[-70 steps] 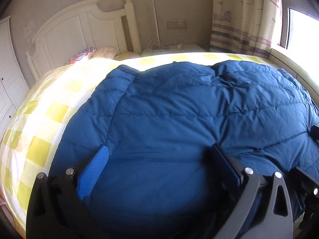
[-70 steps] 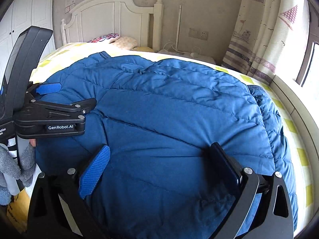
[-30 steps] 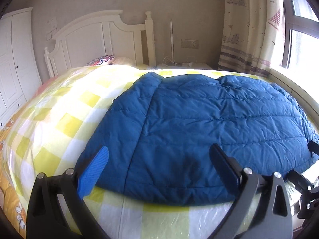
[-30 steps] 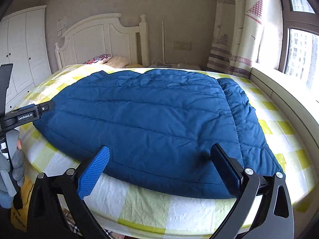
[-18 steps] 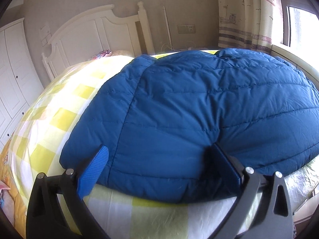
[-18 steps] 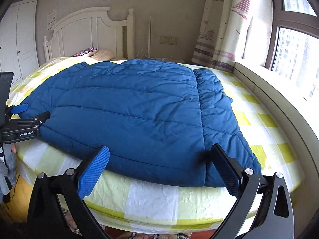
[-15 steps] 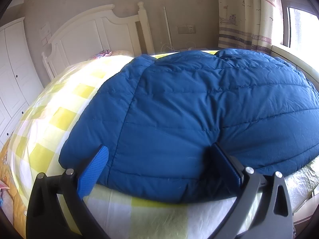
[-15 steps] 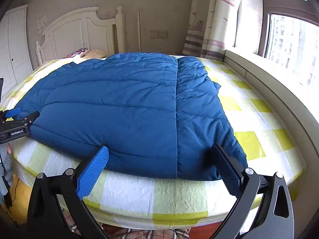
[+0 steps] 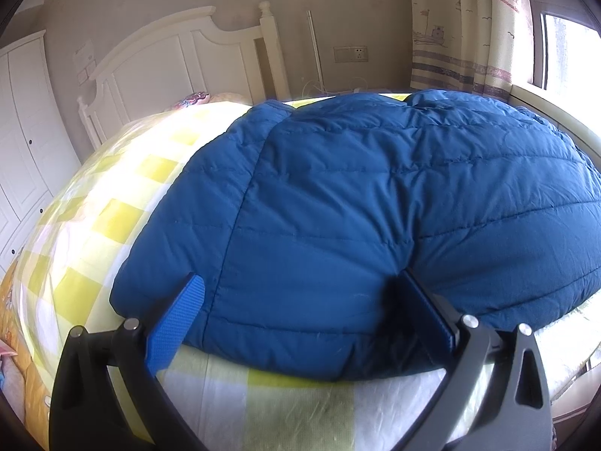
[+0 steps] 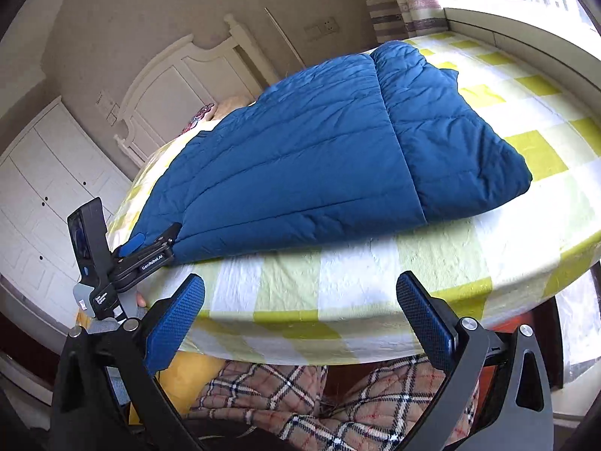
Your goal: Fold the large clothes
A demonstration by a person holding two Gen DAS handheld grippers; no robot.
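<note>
Two claws on show, and both stand with fingers spread wide. The left gripper [image 9: 296, 312] sits low at the near hem of the blue padded coat [image 9: 375, 203], its blue pads on either side of the fabric's edge, jaws apart and not pinching. The right gripper [image 10: 300, 308] hangs off the near edge of the bed [image 10: 375, 285], jaws parted over bare checked sheet, well clear of the coat.

The coat lies flat on the yellow-and-white checked sheet, long axis running from the near edge away toward the white headboard [image 9: 169, 56] at the far left. In the right wrist view one side panel is folded over along the right, leaving a straight crease down its length, and the near right corner bulges thick.

Open sheet runs right of the coat toward the window ledge [image 10: 526, 34], and a strip lies bare along the near edge. Left of the coat, more checked sheet reaches the wardrobe [image 9: 22, 143] side.

Only the right wrist view shows the left gripper from outside, touching the coat's near left corner, plus a plaid cloth [image 10: 300, 394] below the mattress. Only the left view shows the curtain [image 9: 462, 26] hanging full.
</note>
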